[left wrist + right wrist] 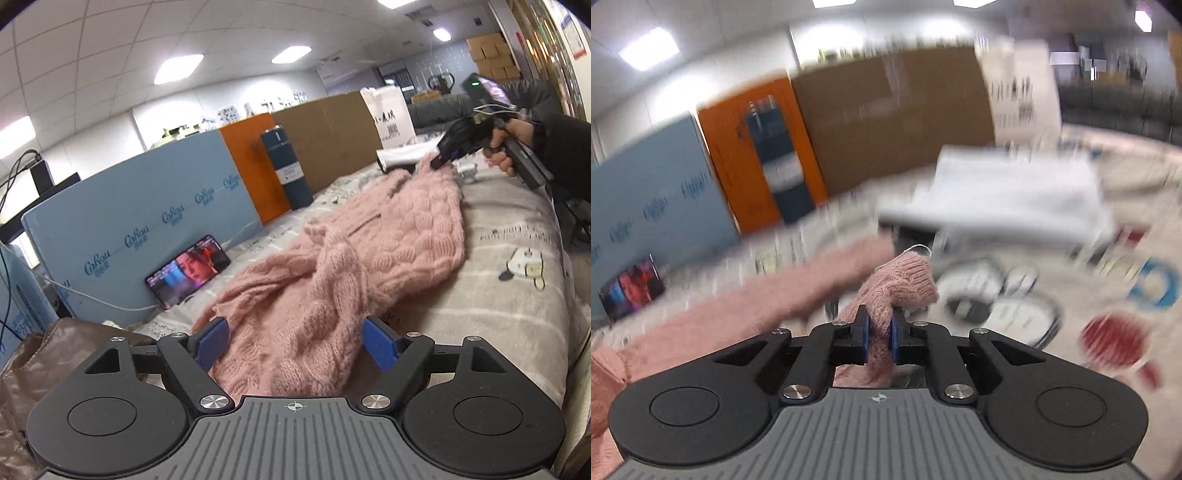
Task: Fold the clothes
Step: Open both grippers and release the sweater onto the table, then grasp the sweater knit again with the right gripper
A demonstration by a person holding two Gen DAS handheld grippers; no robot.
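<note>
A pink cable-knit sweater (354, 254) lies spread along a bed with a grey printed sheet (509, 317). My left gripper (295, 341) is open, its blue pads on either side of the sweater's near end, not closed on it. My right gripper (880, 334) is shut on a corner of the pink sweater (901, 284), held just above the bed. In the left wrist view the right gripper (439, 158) shows at the sweater's far end, in a hand. The right wrist view is motion-blurred.
A phone (188, 269) playing video leans against a blue foam board (122, 206). An orange panel (255, 162), a dark blue flask (288, 166) and cardboard (328, 129) stand along the far side. Folded white cloth (1004, 192) lies ahead. A brown jacket (33, 365) is at left.
</note>
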